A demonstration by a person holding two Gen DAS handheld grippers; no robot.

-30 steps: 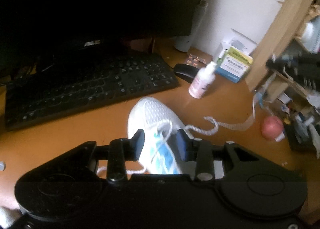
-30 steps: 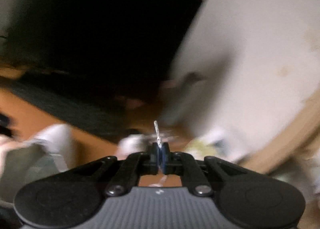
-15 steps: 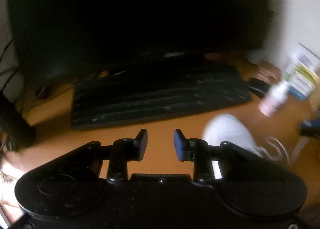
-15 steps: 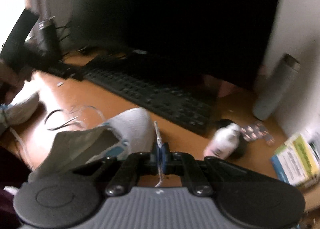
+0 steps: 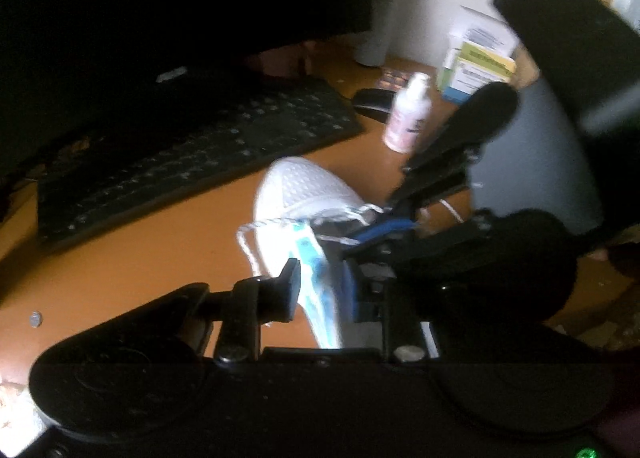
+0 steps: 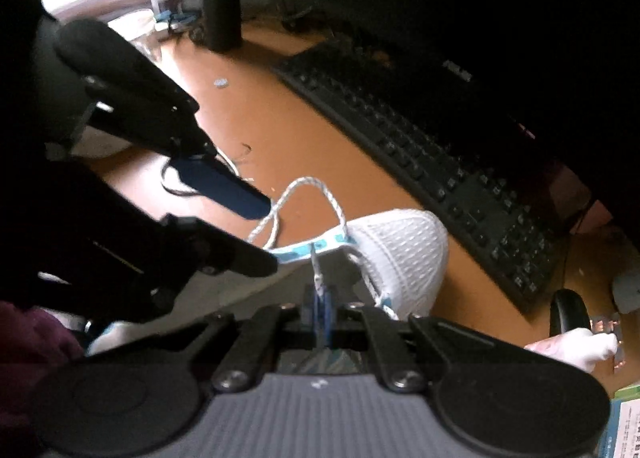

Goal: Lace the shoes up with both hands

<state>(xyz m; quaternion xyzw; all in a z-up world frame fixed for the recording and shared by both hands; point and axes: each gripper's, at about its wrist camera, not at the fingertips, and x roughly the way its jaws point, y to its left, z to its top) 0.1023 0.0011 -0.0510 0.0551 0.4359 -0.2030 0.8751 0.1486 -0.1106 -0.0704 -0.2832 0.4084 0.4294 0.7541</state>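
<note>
On the desk [image 5: 132,258], in front of the keyboard [image 5: 192,161] and about mid-surface, lay the white shoe [image 5: 304,193], toe toward the keyboard. Left gripper [image 5: 318,286]: jaws narrow and closing, straddling the blue-and-white eyelet strip [image 5: 316,286] of the shoe; contact of the pads with the strip could not be told through the blur. Right gripper [image 6: 320,304]: jaws fully together, pinching the lace [image 6: 318,278] just below its tip, which stood up toward the strip. From the right wrist view, a loop of lace [image 6: 320,187] arched over the strip, next to the left gripper's blue pad [image 6: 224,187]. From the left wrist view, the right gripper [image 5: 384,223] came in from the right, its fingertips at the shoe's throat and the lace running to them. Bottle [image 5: 408,117] and mouse [image 5: 372,101] stood beyond the shoe toward the far right of the desk; a coin [image 5: 36,319] lay near the left edge. Both views motion-blurred.
</note>
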